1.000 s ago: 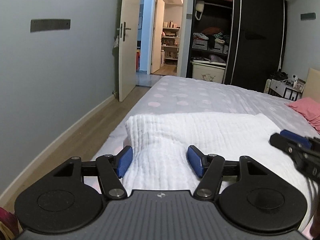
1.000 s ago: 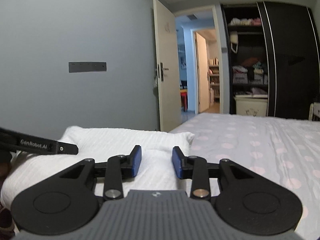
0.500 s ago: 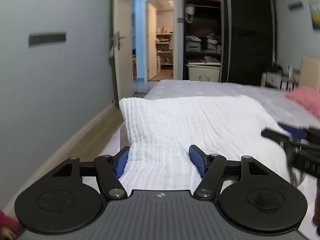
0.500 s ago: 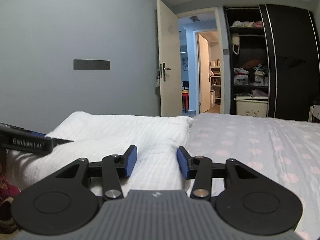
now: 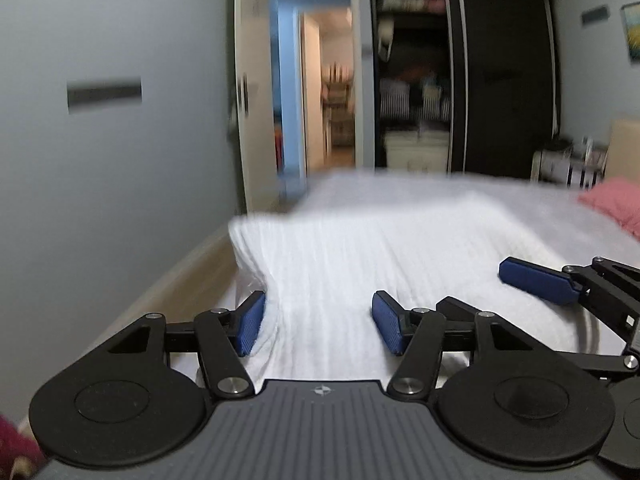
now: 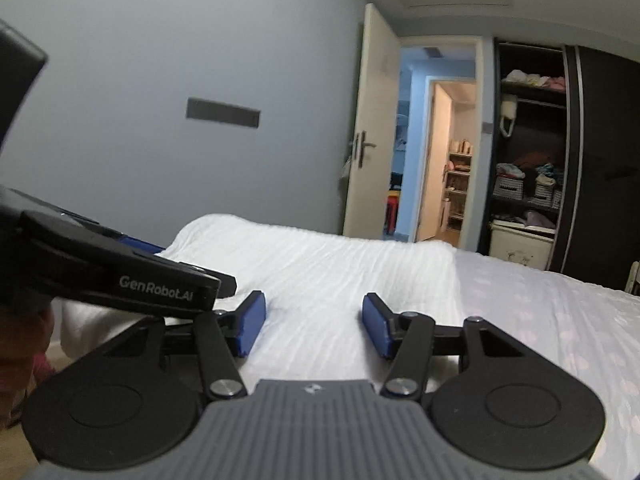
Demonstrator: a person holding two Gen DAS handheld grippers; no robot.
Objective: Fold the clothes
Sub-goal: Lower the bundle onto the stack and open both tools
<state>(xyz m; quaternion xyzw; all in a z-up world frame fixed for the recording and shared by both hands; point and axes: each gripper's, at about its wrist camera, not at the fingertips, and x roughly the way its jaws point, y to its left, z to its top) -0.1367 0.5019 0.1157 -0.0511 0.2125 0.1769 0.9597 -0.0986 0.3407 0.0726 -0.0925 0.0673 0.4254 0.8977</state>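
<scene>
- White cloth (image 5: 360,264) lies on the bed (image 6: 560,320) at its near corner, ribbed, spread flat ahead of both my grippers; since a second ago it fills far more of the left view and its far edge has risen toward 12 o'clock.
- My left gripper (image 5: 318,328): fingers wide apart, cloth between the blue pads (image 5: 250,328), not clamped; same gap as before. The cloth's left edge touches the 9 o'clock pad.
- My right gripper (image 6: 311,326): fingers apart over the cloth, holding nothing; gap wider than a second ago.
- Left view shows my right gripper at 3 o'clock, one blue pad over the cloth, plus a pink pillow (image 5: 612,204) at 2 o'clock; right view shows neither pillow nor that pad angle.
- Right view shows my left gripper's black body at 9 o'clock, much closer than before, covering part of the cloth.
- Right view shows the bed's dotted sheet at 3 o'clock, the open door (image 6: 376,128) and wardrobe (image 6: 528,168) sharp.
- Left view is motion-blurred: door, wardrobe shelves, cloth's far edge smeared.
- Cloth's near edge hidden under gripper bodies in both views; can't tell if folded.
</scene>
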